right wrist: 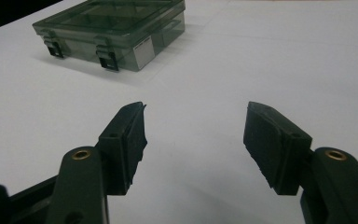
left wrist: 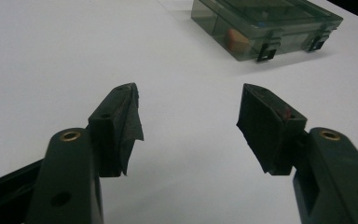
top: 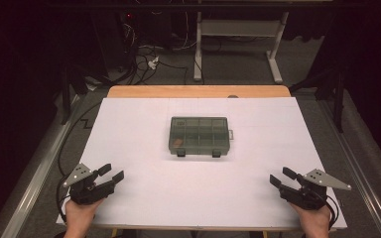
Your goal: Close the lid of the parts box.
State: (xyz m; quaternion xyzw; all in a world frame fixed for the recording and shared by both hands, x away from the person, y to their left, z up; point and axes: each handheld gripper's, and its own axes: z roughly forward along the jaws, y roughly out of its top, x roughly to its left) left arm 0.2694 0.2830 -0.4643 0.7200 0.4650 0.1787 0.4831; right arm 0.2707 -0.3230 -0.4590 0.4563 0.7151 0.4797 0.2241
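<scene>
L claw (top: 111, 172) open, empty; R claw (top: 282, 176) open, empty. Compartment box (top: 199, 135) mid-table, lid shut, well apart from both.

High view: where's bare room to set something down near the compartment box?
Bare white sheet lies all round the compartment box: wide strips left and right of it, and a broad patch between it, the left gripper and the right gripper. Nowhere is crowded.

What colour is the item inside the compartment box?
Orange, in the translucent grey-green plastic compartment box; clearest in the left gripper view.
</scene>
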